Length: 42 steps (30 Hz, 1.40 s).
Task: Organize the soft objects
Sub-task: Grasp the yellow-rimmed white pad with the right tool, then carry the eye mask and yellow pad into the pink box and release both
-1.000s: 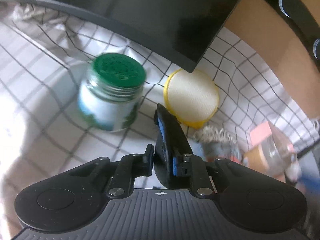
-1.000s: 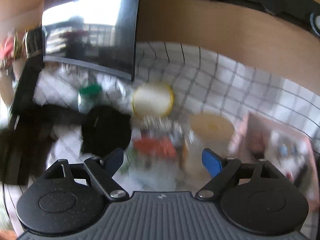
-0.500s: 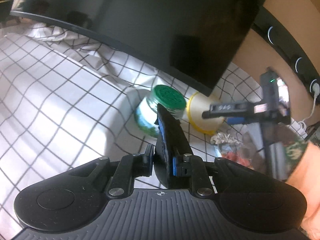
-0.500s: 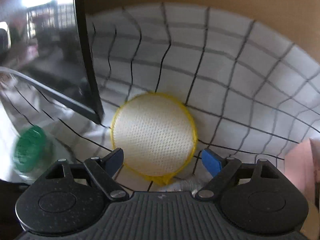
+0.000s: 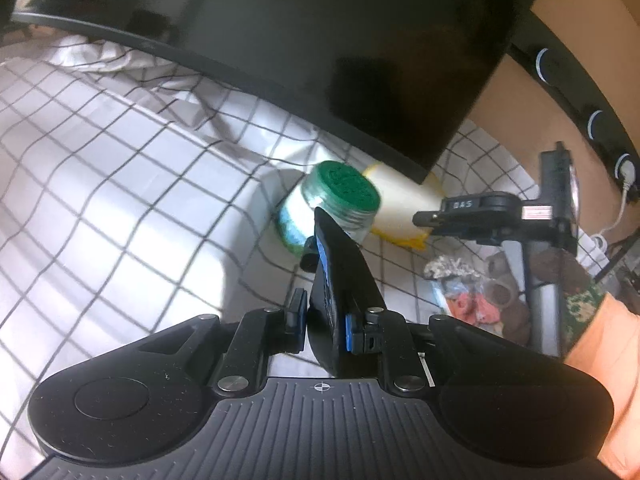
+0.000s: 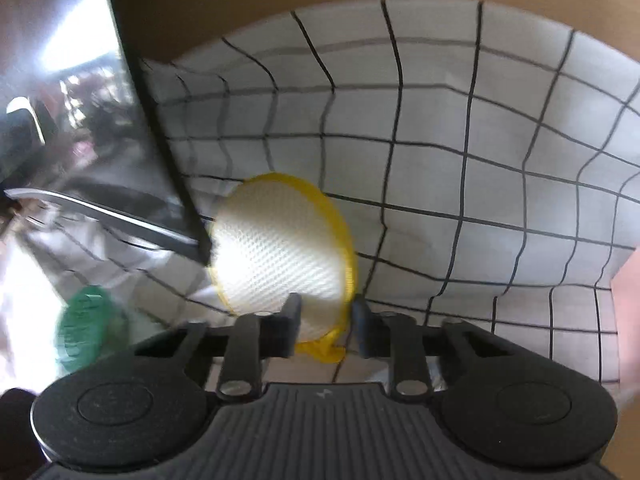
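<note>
A round white mesh pad with a yellow rim (image 6: pixel 280 248) lies on the checked cloth beside the monitor's corner, its near edge tilted up. My right gripper (image 6: pixel 326 320) is shut on that near edge, where a yellow tab hangs down. In the left wrist view the same pad (image 5: pixel 404 208) shows behind a green-lidded jar (image 5: pixel 340 192), with the right gripper (image 5: pixel 424 220) reaching it from the right. My left gripper (image 5: pixel 324 322) is shut on a flat black piece (image 5: pixel 344 276) that stands edge-on between its fingers.
A dark monitor (image 5: pixel 320 40) overhangs the white checked cloth (image 5: pixel 100 200). The jar (image 6: pixel 88 320) stands left of the pad. A clear bag of small items (image 5: pixel 472 292) lies to the right, near a person's sleeve (image 5: pixel 580 304). A pink box (image 6: pixel 628 280) sits at the right edge.
My right gripper moved in over the yellow-rimmed pad and its jaws went from wide open to shut on the near edge, tilting the pad up. The left gripper drew back from the jar, still holding the black piece.
</note>
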Each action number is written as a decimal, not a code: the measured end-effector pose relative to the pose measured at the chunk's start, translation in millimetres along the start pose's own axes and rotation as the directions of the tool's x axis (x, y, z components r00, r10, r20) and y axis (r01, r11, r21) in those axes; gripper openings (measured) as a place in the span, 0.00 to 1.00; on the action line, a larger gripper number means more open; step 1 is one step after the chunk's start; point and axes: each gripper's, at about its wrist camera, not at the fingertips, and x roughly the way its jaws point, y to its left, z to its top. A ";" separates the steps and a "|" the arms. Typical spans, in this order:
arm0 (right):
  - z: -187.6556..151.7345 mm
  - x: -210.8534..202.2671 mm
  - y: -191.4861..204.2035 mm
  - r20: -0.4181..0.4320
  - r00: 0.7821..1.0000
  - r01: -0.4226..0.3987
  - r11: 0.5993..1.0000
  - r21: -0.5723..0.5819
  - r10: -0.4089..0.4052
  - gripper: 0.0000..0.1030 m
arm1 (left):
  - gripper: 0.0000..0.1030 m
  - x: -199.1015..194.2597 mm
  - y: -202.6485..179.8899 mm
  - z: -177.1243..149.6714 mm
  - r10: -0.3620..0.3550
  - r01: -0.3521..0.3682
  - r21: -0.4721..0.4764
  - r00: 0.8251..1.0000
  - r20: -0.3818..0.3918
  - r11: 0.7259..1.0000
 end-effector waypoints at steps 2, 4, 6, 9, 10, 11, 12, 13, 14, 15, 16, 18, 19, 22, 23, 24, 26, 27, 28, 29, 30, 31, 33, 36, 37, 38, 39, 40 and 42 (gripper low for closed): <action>-2.0 -15.0 -0.2 0.007 1.000 -0.015 1.000 -0.015 0.015 0.14 | 0.19 2.4 -5.1 0.6 -0.016 0.016 0.008 1.000 0.000 1.000; -6.8 -28.4 3.3 0.006 1.000 -0.020 0.999 -0.028 0.020 0.13 | 0.19 5.1 -11.5 0.2 -0.031 0.031 0.017 1.000 -0.003 0.999; -15.4 -43.5 3.7 -0.001 1.000 -0.027 0.999 -0.032 0.027 0.13 | 0.19 7.2 -16.6 -1.2 -0.044 0.044 0.021 0.999 -0.006 0.999; -24.2 -62.8 12.2 -0.001 1.000 -0.015 0.998 -0.067 0.015 0.13 | 0.19 7.7 -25.0 -2.7 -0.064 0.064 0.033 0.998 -0.004 0.997; -24.6 -68.0 12.4 0.000 1.000 -0.009 0.997 -0.079 0.009 0.13 | 0.19 7.7 -28.3 -2.0 -0.070 0.070 0.042 0.998 -0.003 0.997; -25.1 -74.5 9.2 0.003 1.000 -0.005 0.996 -0.086 0.005 0.13 | 0.19 7.6 -32.2 -0.2 -0.075 0.075 0.054 0.997 0.002 0.996; -23.9 -82.8 9.7 0.008 1.000 0.000 0.995 -0.095 0.001 0.13 | 0.19 7.1 -37.0 2.9 -0.080 0.079 0.069 0.997 0.010 0.994; -24.0 -93.4 11.5 0.015 1.000 0.004 0.995 -0.103 -0.002 0.12 | 0.19 6.3 -41.8 7.2 -0.081 0.079 0.083 0.996 0.022 0.993; -21.9 -102.1 11.7 0.025 1.000 0.010 0.994 -0.111 -0.007 0.12 | 0.19 5.0 -47.5 13.4 -0.081 0.077 0.101 0.996 0.039 0.992; -20.9 -108.8 11.8 0.037 0.999 0.013 0.993 -0.119 -0.008 0.12 | 0.19 3.8 -52.6 20.5 -0.080 0.073 0.118 0.995 0.057 0.990; -18.9 -117.0 10.4 0.050 0.999 0.014 0.992 -0.124 -0.008 0.12 | 0.19 2.3 -58.5 27.2 -0.080 0.069 0.137 0.994 0.076 0.988; -14.4 -138.2 6.6 0.082 0.997 0.013 0.991 -0.134 -0.002 0.12 | 0.19 -0.2 -70.7 41.3 -0.081 0.060 0.175 0.990 0.115 0.983; -13.6 -149.2 3.1 0.098 0.995 0.013 0.990 -0.138 0.000 0.12 | 0.19 -0.2 -76.7 47.2 -0.083 0.058 0.190 0.988 0.129 0.980; -7.1 -178.8 -6.1 0.156 0.988 0.028 0.989 -0.147 -0.004 0.12 | 0.19 2.7 -96.3 65.2 -0.081 0.035 0.247 0.981 0.178 0.968; -4.6 -189.1 -10.4 0.178 0.984 0.036 0.988 -0.151 -0.009 0.12 | 0.19 4.7 -102.5 70.3 -0.079 0.028 0.259 0.979 0.188 0.965; -1.4 -198.8 -14.6 0.200 0.980 0.047 0.987 -0.151 -0.017 0.12 | 0.19 7.7 -109.1 75.8 -0.080 0.025 0.269 0.978 0.194 0.963; 5.0 -214.2 -26.0 0.235 0.972 0.065 0.987 -0.145 -0.030 0.12 | 0.19 14.5 -120.3 85.8 -0.088 0.030 0.279 0.976 0.200 0.960; 8.1 -223.4 -33.0 0.253 0.967 0.075 0.987 -0.140 -0.038 0.12 | 0.19 17.6 -126.1 90.4 -0.091 0.032 0.281 0.975 0.201 0.959; 10.8 -230.4 -38.5 0.267 0.963 0.084 0.987 -0.135 -0.046 0.12 | 0.19 20.8 -131.9 94.3 -0.092 0.033 0.282 0.975 0.201 0.959; 13.3 -238.4 -45.9 0.280 0.959 0.092 0.988 -0.126 -0.054 0.12 | 0.19 23.2 -137.3 97.1 -0.095 0.035 0.283 0.975 0.202 0.958; 14.6 -245.9 -53.0 0.292 0.954 0.100 0.988 -0.116 -0.062 0.12 | 0.19 24.8 -142.7 99.2 -0.099 0.037 0.287 0.974 0.203 0.957; 14.6 -253.6 -60.4 0.305 0.950 0.109 0.988 -0.107 -0.072 0.12 | 0.19 27.2 -150.3 101.8 -0.104 0.041 0.293 0.974 0.203 0.955; 13.3 -268.6 -76.7 0.329 0.939 0.132 0.987 -0.089 -0.096 0.12 | 0.19 30.6 -163.8 105.1 -0.114 0.047 0.309 0.973 0.202 0.950; 9.4 -291.5 -106.4 0.360 0.921 0.176 0.983 -0.050 -0.147 0.12 | 0.19 37.7 -186.3 108.9 -0.136 0.066 0.329 0.972 0.194 0.942; 7.6 -299.2 -117.5 0.368 0.914 0.195 0.980 -0.032 -0.170 0.12 | 0.19 40.4 -193.7 109.5 -0.148 0.079 0.331 0.971 0.188 0.940; 5.1 -305.8 -127.5 0.374 0.907 0.214 0.977 -0.014 -0.193 0.12 | 0.19 42.8 -199.9 110.1 -0.160 0.093 0.328 0.970 0.182 0.940; 2.2 -312.2 -138.1 0.378 0.900 0.234 0.972 0.003 -0.217 0.12 | 0.19 47.2 -209.4 110.4 -0.179 0.117 0.322 0.969 0.170 0.940; -1.0 -318.0 -146.4 0.382 0.892 0.253 0.967 0.017 -0.240 0.12 | 0.19 51.4 -217.8 110.0 -0.196 0.138 0.317 0.968 0.158 0.938; -9.2 -327.2 -165.6 0.383 0.880 0.285 0.957 0.050 -0.282 0.12 | 0.19 62.1 -238.5 105.9 -0.231 0.180 0.319 0.965 0.128 0.930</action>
